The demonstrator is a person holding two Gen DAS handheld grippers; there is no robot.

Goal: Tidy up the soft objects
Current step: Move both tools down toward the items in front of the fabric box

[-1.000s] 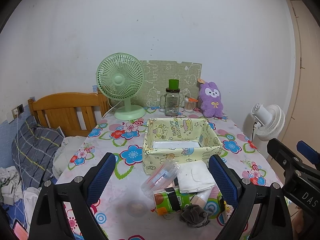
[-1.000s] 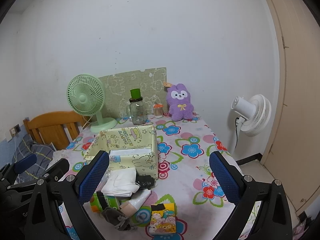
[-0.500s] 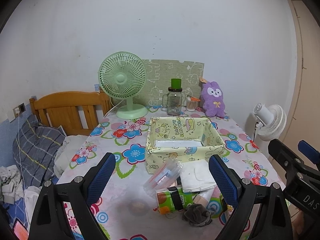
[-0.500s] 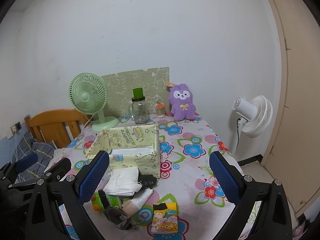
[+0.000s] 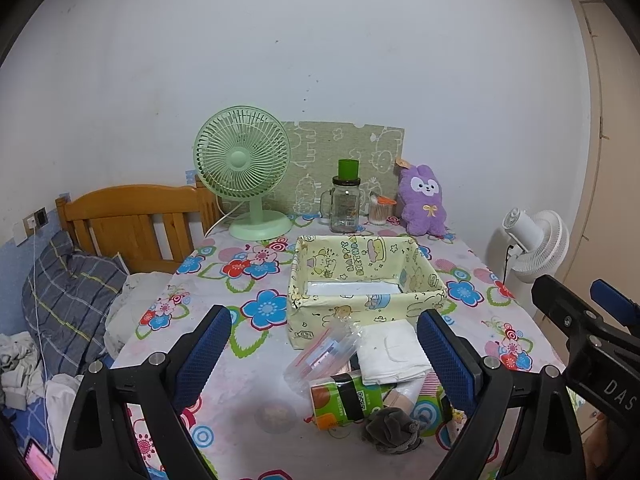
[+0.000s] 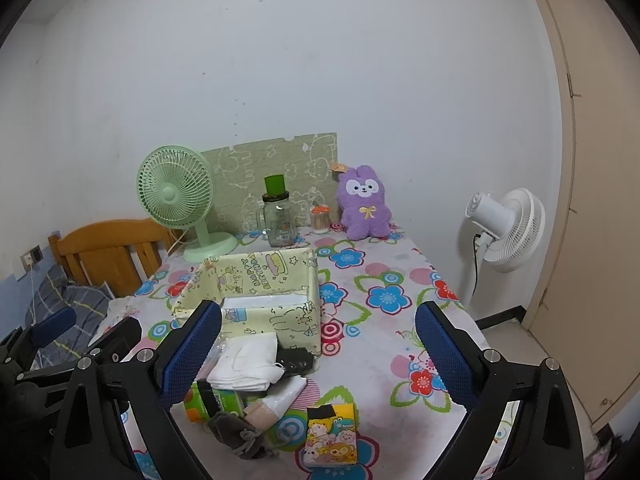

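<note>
A yellow cartoon-print fabric box (image 5: 416, 296) (image 6: 280, 316) sits mid-table with a white sheet inside. In front of it lies a pile: a folded white cloth (image 5: 390, 350) (image 6: 246, 364), a grey drawstring pouch (image 5: 390, 428) (image 6: 236, 434), a clear zip bag (image 5: 320, 356), a green-orange packet (image 5: 344, 400) (image 6: 212, 400), a black item (image 6: 294, 358) and a cartoon tissue pack (image 6: 330, 436). My left gripper (image 5: 324, 356) and right gripper (image 6: 318, 352) are both open and empty, held above the near table edge.
At the back stand a green desk fan (image 5: 244, 172) (image 6: 176, 196), a glass jar with green lid (image 5: 346, 200) (image 6: 278, 216), a small toothpick jar (image 5: 378, 210) and a purple plush rabbit (image 5: 424, 200) (image 6: 362, 202). A wooden headboard (image 5: 132, 216) and bedding lie left, a white floor fan (image 6: 506, 228) right.
Both views have shifted slightly, the table items sliding a little right and up in frame. Both grippers stay open. Nothing on the table has moved.
</note>
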